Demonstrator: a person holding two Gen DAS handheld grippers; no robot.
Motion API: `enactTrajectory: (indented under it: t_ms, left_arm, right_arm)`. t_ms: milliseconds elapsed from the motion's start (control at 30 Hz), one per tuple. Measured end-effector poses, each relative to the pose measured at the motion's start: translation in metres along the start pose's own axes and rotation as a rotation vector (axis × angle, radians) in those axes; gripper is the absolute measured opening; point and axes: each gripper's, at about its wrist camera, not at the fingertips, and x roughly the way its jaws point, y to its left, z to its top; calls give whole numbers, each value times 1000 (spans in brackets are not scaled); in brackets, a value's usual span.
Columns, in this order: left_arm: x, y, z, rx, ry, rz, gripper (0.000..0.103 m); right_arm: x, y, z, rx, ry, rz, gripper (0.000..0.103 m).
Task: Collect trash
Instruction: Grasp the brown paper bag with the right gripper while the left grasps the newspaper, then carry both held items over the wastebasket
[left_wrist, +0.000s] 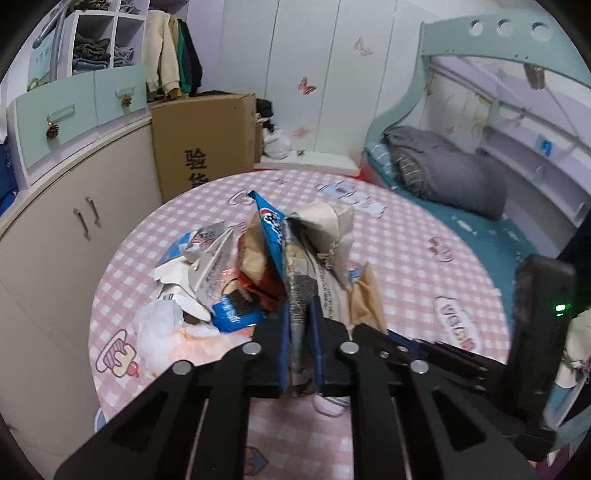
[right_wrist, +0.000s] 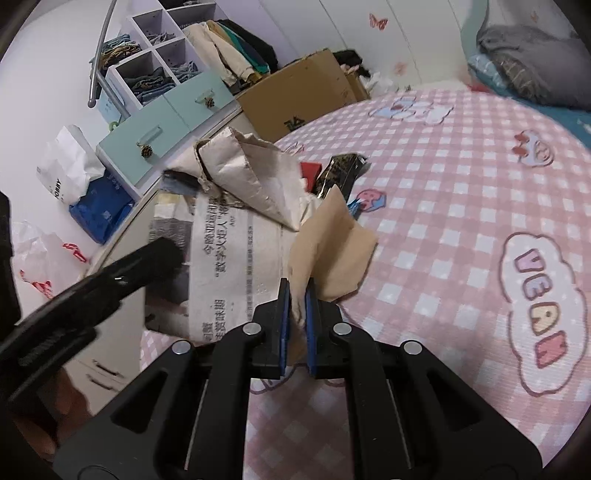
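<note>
Both claws pinch trash: left (left_wrist: 300, 314) newspaper (left_wrist: 295, 291), right (right_wrist: 298, 295) brown paper (right_wrist: 328, 243).

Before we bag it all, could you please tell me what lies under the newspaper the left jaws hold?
Under the raised newspaper sit a blue wrapper, white crumpled paper and red packaging on the pink checked tablecloth. Anything directly beneath its folds is hidden.

- Two grippers: the left gripper (left_wrist: 300, 317) and the right gripper (right_wrist: 298, 306).
- One sheet of newspaper (right_wrist: 229, 254).
- One piece of brown paper (right_wrist: 328, 243).
- One round table (left_wrist: 424, 266) with a pink checked cloth.
- One cardboard box (left_wrist: 199, 140).
- Two pale green drawers (left_wrist: 74, 114), each with a pinecone (left_wrist: 53, 130) hanging from it.
- One grey quilt (left_wrist: 443, 170) on one bed (left_wrist: 476, 225).
- One white paper bag (right_wrist: 70, 166).
</note>
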Motion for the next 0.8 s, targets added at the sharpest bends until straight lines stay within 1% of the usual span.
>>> enactTrajectory:
  t_ms: [133, 233, 333, 400, 500, 633, 667, 733, 800]
  left_arm:
    - [-20, -9, -7, 23, -56, -40, 5]
    - [-32, -10, -13, 13, -82, -91, 5]
    - [-41, -10, -18, 14, -93, -98, 5]
    - [-49, -5, -22, -5, -103, -118, 4]
    - [-66, 9, -29, -43, -134, -138, 4]
    - [-99, 35, -36, -95, -202, -135, 4]
    - [-111, 49, -40, -126, -226, -137, 4]
    - [-127, 66, -46, -156, -252, -134, 4]
    - [-147, 91, -56, -199, -282, -108, 4]
  right_arm:
    - [-18, 2, -5, -17, -69, -43, 8]
    - [-37, 4, -7, -25, -118, -65, 8]
    - [-49, 11, -9, -42, -145, -74, 8]
    - [-56, 16, -10, -55, -161, -81, 8]
    - [-66, 30, -13, -82, -177, -65, 8]
    - [-75, 64, -17, -149, -189, -26, 8]
    - [-76, 75, -19, -167, -190, -7, 8]
    - [-76, 99, -23, -210, -188, 27, 8]
    - [-74, 121, -27, -247, -180, 59, 8]
